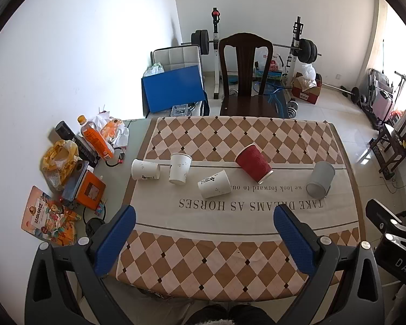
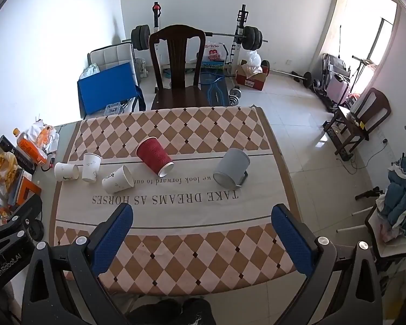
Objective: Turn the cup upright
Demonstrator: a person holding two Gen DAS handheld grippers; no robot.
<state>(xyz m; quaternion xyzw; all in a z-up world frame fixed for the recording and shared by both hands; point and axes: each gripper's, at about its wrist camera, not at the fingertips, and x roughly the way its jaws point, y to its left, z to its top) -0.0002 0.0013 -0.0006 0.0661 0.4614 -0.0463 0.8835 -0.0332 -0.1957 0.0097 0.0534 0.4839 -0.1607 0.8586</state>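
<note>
Several cups sit in a row across the checked tablecloth (image 1: 230, 257). A white paper cup (image 1: 145, 169) lies on its side at the left. A second white cup (image 1: 179, 168) stands beside it, wide end up. A third white cup (image 1: 214, 184) lies on its side. A red ribbed cup (image 1: 254, 163) (image 2: 154, 156) and a grey mug (image 1: 320, 179) (image 2: 231, 168) lie tipped over, mouths toward me. My left gripper (image 1: 204, 214) and right gripper (image 2: 202, 212) are open and empty above the table's near edge, well short of the cups.
Snack bags, an orange bottle (image 1: 96, 138) and boxes crowd the table's left edge. A dark wooden chair (image 1: 245, 75) stands at the far side, with a barbell rack (image 1: 297, 48) behind it. A chair with clothes (image 2: 400, 203) stands on the right.
</note>
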